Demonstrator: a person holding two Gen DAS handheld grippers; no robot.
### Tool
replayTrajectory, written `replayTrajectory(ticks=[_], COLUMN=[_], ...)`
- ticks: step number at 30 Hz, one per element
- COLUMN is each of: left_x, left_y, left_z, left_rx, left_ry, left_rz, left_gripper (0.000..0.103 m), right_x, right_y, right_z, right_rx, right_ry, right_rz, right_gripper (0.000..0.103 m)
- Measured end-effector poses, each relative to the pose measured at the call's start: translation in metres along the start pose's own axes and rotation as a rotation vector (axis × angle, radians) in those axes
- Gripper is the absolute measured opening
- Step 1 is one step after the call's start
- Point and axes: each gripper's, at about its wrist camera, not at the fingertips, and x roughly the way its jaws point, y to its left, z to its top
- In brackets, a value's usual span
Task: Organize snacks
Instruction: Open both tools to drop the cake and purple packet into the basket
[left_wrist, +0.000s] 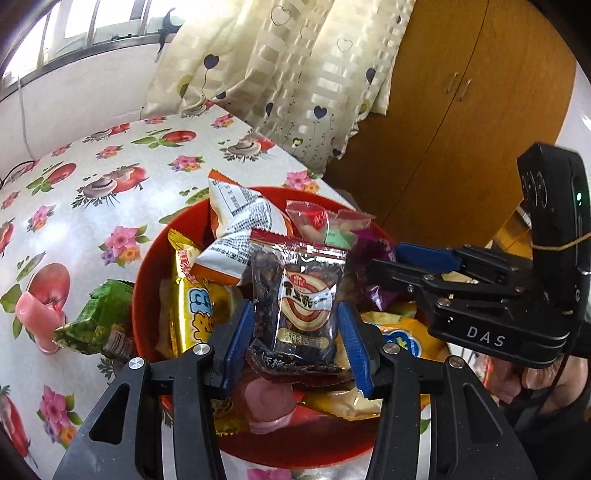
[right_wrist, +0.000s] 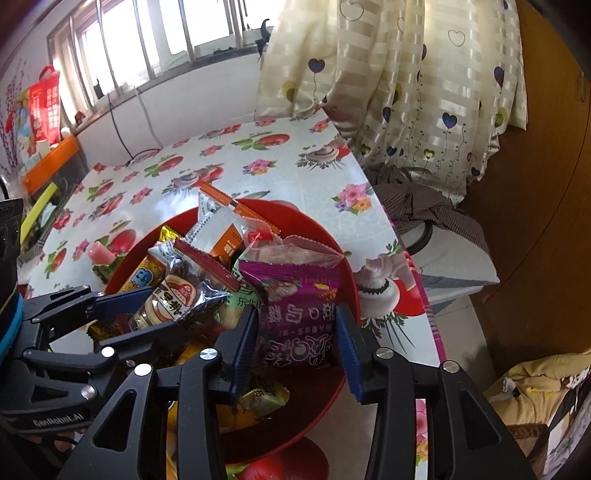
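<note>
Left gripper (left_wrist: 295, 328) is clamped on a dark plum-seed packet (left_wrist: 295, 295), held upright over the red bowl (left_wrist: 147, 266) at centre frame. Right gripper (right_wrist: 297, 345) grips a purple snack packet (right_wrist: 295, 314) above the same bowl; a green packet (left_wrist: 96, 321) lies on the floral tablecloth (left_wrist: 92, 221), touching the bowl's left rim

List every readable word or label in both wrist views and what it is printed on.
"DAS": body of the right gripper.
"GenRobot.AI": body of the left gripper.
"话梅味西瓜子": dark seed packet between the left gripper's pads.
Purple snack packet: large characters upside down, not reliably readable.
White-and-orange packet: fine print too small.
</note>
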Motion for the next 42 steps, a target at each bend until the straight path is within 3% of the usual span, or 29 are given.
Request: replayTrajectory(ticks=[11,25,42], left_x=[-0.024,-0.058,-0.078], left_y=[0.011,0.029,0.06], left_z=[0.0,-0.013,-0.036], left_rx=[-0.054,-0.093,-0.165], left_ry=[-0.041,-0.108,-0.113], left_rz=[-0.014,0.073,0.142], left_gripper=[0.05,0.05,0.049], right_x=[-0.015,-0.036,-0.034], right_y=[0.009,0.055,0.092], right_z=[0.0,0.001,0.001], right_rx=[-0.018,-0.119,-0.193], right_ry=[-0.029,-0.06,-0.058], right_rz=[0.02,0.076,0.113], right_gripper=[0.042,0.042,0.042])
